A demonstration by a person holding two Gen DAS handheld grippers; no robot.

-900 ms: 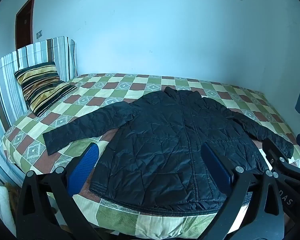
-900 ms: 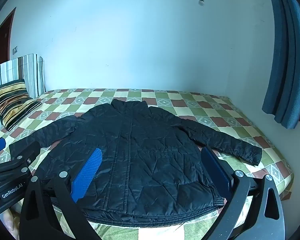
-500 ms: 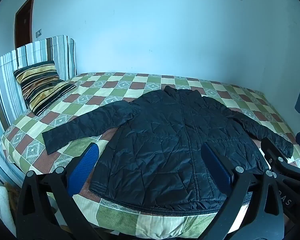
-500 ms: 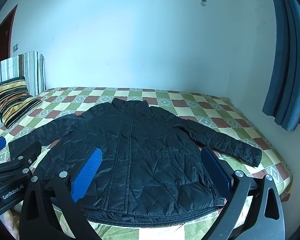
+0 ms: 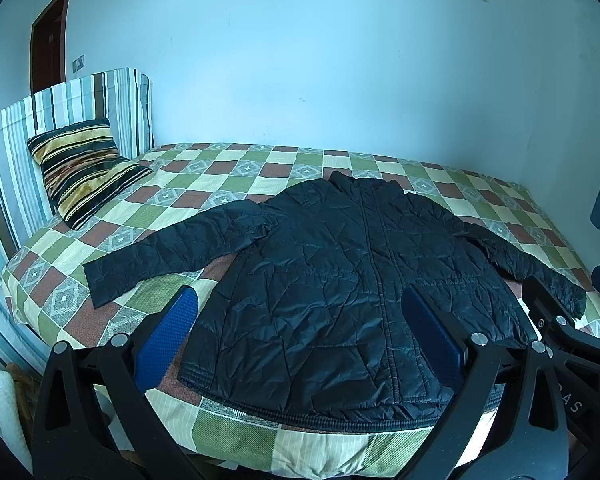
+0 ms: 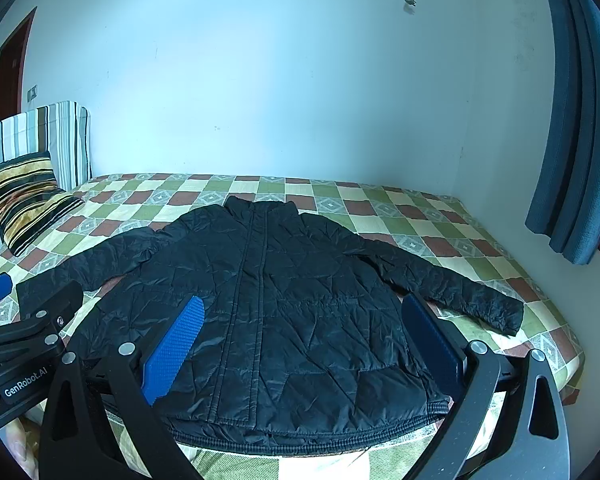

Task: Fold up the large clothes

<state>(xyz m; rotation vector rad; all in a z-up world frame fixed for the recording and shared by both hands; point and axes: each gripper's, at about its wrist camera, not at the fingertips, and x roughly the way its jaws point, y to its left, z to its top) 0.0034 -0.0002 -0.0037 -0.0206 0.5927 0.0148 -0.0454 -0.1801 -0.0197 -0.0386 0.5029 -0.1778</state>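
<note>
On the bed (image 5: 236, 184), a black quilted jacket (image 5: 340, 280) lies flat, front up and zipped, its collar toward the far wall and its hem at the near edge, so its long axis runs near to far. Both sleeves spread outward, angled toward the near corners. Under it is a checked cover in green, cream and brown. A striped pillow (image 5: 80, 168) leans on the striped headboard (image 5: 28, 128) at left; a blue curtain (image 6: 572, 120) hangs at right. Left gripper (image 5: 300, 308) and right gripper (image 6: 300, 312) hover above the hem, jaws wide apart, holding nothing.
</note>
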